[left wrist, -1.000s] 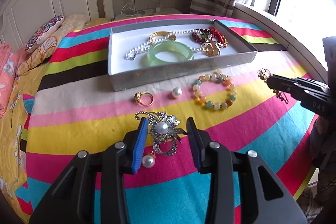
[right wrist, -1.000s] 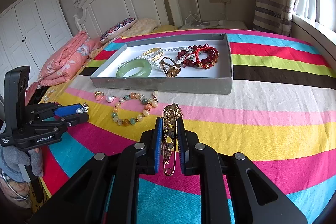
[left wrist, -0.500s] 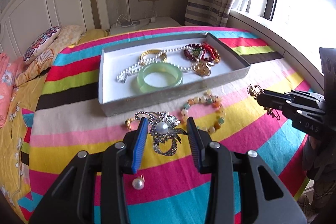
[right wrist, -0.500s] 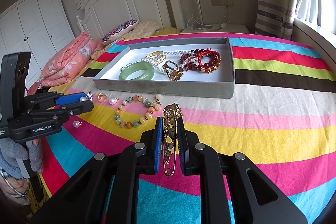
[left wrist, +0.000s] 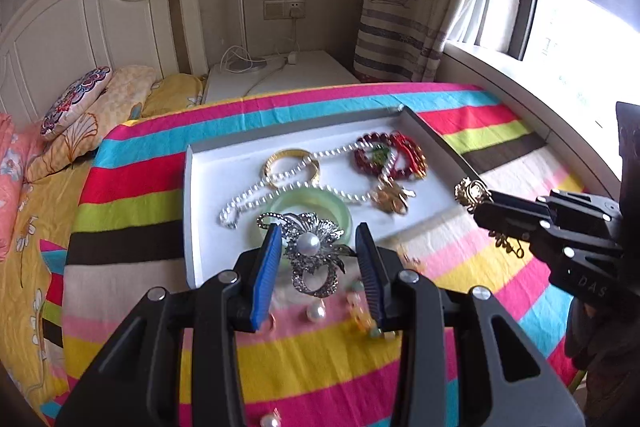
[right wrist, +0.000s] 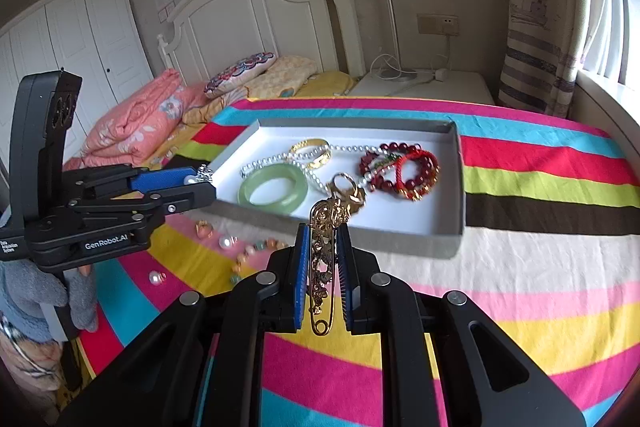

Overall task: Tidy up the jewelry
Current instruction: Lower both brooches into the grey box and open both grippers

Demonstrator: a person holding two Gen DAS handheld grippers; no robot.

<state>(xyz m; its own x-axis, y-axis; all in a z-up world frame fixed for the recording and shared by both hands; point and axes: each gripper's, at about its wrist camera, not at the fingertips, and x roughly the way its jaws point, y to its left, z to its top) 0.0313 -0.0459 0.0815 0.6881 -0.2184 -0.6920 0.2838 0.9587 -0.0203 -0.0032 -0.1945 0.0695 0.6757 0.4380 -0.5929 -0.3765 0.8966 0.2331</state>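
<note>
My left gripper [left wrist: 316, 255] is shut on a silver flower brooch with a pearl [left wrist: 310, 249], held above the near edge of the grey tray [left wrist: 191, 227]. My right gripper [right wrist: 323, 259] is shut on a gold pin brooch [right wrist: 325, 247], held just short of the tray's near wall [right wrist: 400, 239]. The tray holds a green jade bangle [right wrist: 273, 190], a gold bangle [right wrist: 312, 150], a pearl necklace [left wrist: 288, 183], red bead bracelets [right wrist: 400, 169] and a gold ring [right wrist: 348, 193]. Each gripper shows in the other's view, the left [right wrist: 192, 187] and the right [left wrist: 480, 205].
On the striped blanket [right wrist: 520, 291] before the tray lie a gold ring [right wrist: 204, 227], loose pearls [right wrist: 228, 242], a pearl earring [right wrist: 157, 278] and a multicolour bead bracelet [right wrist: 256, 255]. Pillows [right wrist: 240, 75] and a folded pink quilt [right wrist: 136, 123] lie by the headboard. A window is at the right.
Both grippers have lifted and moved forward toward the tray with their brooches. The left one now hangs over the tray's near edge; the loose pieces on the blanket fell behind.
</note>
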